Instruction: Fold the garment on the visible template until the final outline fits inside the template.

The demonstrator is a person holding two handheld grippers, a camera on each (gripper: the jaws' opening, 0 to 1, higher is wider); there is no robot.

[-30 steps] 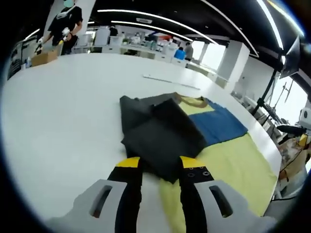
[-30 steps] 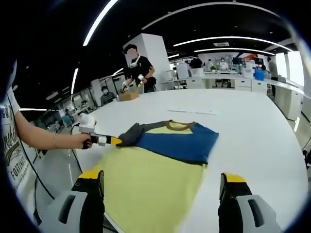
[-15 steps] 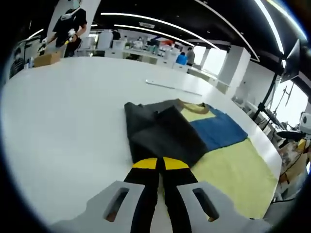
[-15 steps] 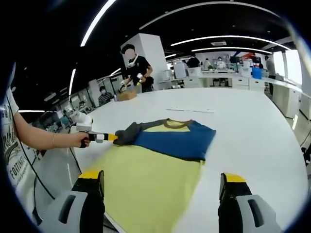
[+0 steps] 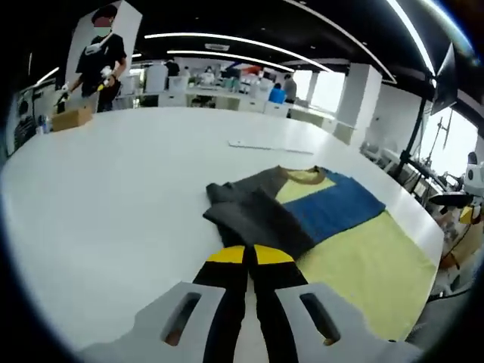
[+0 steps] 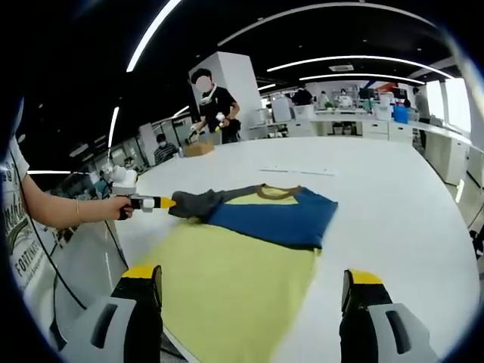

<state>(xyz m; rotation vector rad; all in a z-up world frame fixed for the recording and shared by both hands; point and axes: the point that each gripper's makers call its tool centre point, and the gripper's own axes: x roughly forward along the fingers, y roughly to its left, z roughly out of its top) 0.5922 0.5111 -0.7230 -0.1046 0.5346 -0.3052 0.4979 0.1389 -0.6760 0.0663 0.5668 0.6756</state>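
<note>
Garment (image 6: 265, 215): lies on the white table (image 6: 378, 197), yellow-green, blue and grey; its near hem is cut off at the table edge.
Left gripper (image 5: 249, 255): jaws closed on the grey sleeve (image 5: 249, 215); pinched cloth hidden.
Right gripper (image 6: 253, 283): jaws wide apart, empty, above the garment.
Template: hard to make out.

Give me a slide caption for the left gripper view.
Left gripper shut on the garment's grey sleeve, on a white table.

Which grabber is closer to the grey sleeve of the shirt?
Left. The left gripper pinches the dark grey fabric sleeve; the right gripper hangs open near the yellow hem, away from it.
</note>
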